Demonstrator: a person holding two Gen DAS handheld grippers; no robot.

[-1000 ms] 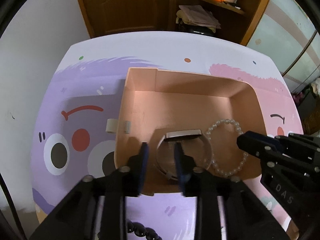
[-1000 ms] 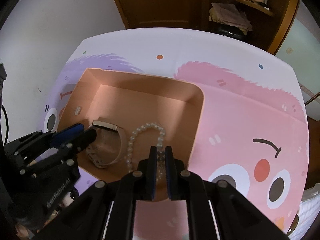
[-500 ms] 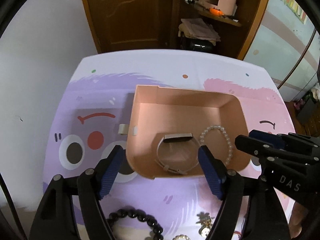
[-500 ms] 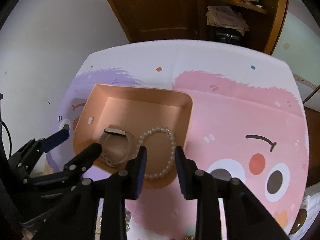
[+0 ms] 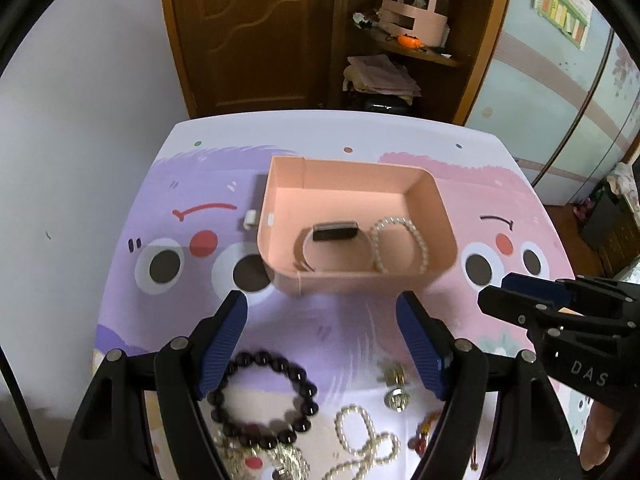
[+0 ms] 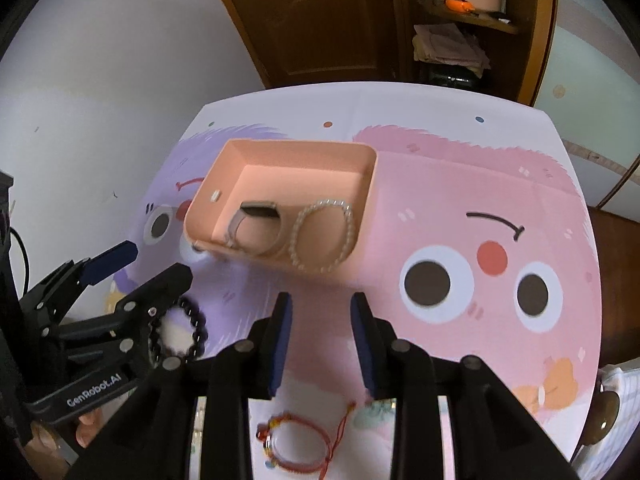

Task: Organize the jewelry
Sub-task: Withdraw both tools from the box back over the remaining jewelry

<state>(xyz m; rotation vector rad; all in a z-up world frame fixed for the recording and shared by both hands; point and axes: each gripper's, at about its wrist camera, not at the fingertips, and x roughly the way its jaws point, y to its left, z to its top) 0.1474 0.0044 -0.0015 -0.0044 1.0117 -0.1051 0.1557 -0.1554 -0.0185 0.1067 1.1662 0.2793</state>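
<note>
Left gripper (image 5: 322, 344) and right gripper (image 6: 321, 340) both spread, empty, near the box (image 5: 436, 200) holding watch (image 5: 334, 231) and pearl bracelet (image 5: 400, 242).

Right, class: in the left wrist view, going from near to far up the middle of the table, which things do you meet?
Black beaded bracelet → near wall of the pink cardboard box → watch with a dark rectangular face inside the box → far wall of the box → brown wooden door.
</note>
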